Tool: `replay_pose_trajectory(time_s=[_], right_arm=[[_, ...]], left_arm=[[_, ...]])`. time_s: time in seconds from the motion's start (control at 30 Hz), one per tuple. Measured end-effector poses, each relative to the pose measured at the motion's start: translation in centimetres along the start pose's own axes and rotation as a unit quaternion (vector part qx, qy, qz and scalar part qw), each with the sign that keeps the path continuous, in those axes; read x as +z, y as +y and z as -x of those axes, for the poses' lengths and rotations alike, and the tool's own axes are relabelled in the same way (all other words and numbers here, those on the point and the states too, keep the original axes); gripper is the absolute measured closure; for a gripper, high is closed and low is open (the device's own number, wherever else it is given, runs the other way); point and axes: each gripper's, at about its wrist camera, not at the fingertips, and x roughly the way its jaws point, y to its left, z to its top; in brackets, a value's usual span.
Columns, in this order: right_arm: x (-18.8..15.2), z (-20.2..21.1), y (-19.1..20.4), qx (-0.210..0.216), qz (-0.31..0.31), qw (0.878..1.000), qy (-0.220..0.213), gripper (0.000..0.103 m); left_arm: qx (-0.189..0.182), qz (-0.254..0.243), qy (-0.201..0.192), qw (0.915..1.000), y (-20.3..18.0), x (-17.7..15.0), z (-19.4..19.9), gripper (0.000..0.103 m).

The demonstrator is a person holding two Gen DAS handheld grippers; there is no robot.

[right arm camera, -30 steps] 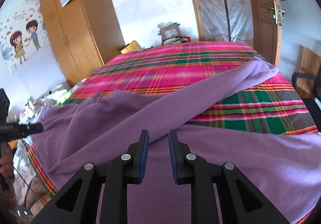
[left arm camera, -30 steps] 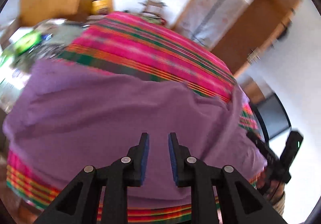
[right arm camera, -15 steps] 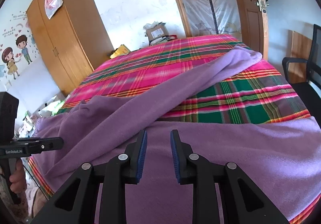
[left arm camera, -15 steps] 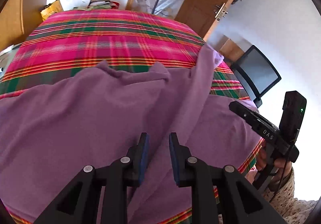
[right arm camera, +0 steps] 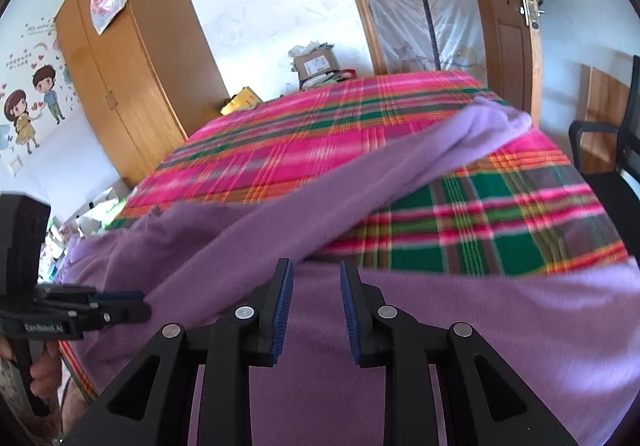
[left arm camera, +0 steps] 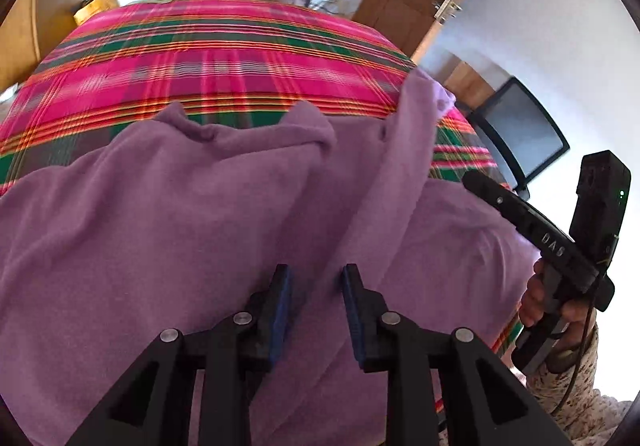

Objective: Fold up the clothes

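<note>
Lying spread over the plaid bed cover point(right arm camera: 304, 134), the purple garment point(left arm camera: 168, 230), with its near part running out of the lower edge of both views and so cut off from sight. Hanging over the bed cover's near edge on the left-wrist view, hiding the hem. Stretching away from the garment's body toward the bed cover's far right corner, one long sleeve point(right arm camera: 360, 186), its long axis running diagonally, cuff end pointing at the wooden door point(right arm camera: 504, 6) beyond the bed cover. Ending in a paler, bunched cuff, too blurred to read in detail. Showing two small peaks along the garment's far edge in the left-wrist view, likely the neckline, though hard to make out for certain. Blurring across the bed cover's stripes in both views.

Hovering above the garment's near part, the left gripper point(left arm camera: 316, 286), blue pads parted with only purple cloth visible in the gap below, nothing pinched. Doing likewise over the garment near the sleeve's root, the right gripper point(right arm camera: 316, 282), jaws apart and holding nothing. Appearing at the right of the bed cover in the left-wrist view, the right gripper's black body, gripped by a hand point(left arm camera: 540, 302) with a patterned sleeve partly cut off by the frame edge. Standing beyond the bed cover's far left side, a wooden wardrobe point(right arm camera: 128, 78); sitting past its far end, a cardboard box point(right arm camera: 316, 62).
</note>
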Motion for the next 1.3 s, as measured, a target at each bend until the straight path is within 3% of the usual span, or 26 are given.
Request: replay_pose_trajectory(time_s=[0.07,0.33,0.4,0.43,0.5,0.63,0.93,1.07,1.3], right_arm=[[0.9,-0.3,-0.6,0.012,-0.016,1.0,0.0,0.078],[2.7,-2.1,-2.1,0.003,-0.057,0.998,0.006,0.077],[2.7,-2.7,-2.5,-0.004,-0.062,0.998,0.013,0.077],[2.8,-2.9,-2.7,-0.007,-0.065,0.998,0.018,0.077],[2.9,-3.2,-3.2,-0.013,-0.074,0.997,0.018,0.077],[3.0,-3.5,-4.2,-0.022,-0.091,0.995,0.019,0.077],[3.6,-3.3,-4.0,-0.02,-0.079,0.997,0.016,0.077],[4.8,-4.0,-3.2,-0.008,-0.055,0.998,0.03,0.074],[7.8,-6.9,-2.2,-0.023,-0.041,0.997,0.069,0.071]], left_arm=[[-0.006,0.003,0.001,1.0,0.1,0.1,-0.3,0.071],[-0.019,-0.008,0.021,0.9996,-0.6,0.2,-1.4,0.07],[-0.027,-0.011,0.016,0.9994,-0.7,0.1,-1.4,0.082],[-0.032,-0.016,0.014,0.9993,-0.8,0.0,-1.3,0.095],[-0.045,-0.029,0.004,0.9986,-1.2,-0.3,-1.0,0.099],[-0.095,-0.052,-0.006,0.994,-1.8,-0.7,-0.4,0.1],[-0.112,-0.056,0.001,0.9921,-1.6,-0.9,-0.7,0.1],[-0.124,-0.059,0.007,0.9905,-1.5,-1.2,-0.9,0.1],[-0.131,-0.069,0.021,0.9888,-1.9,-1.7,-1.7,0.1]])
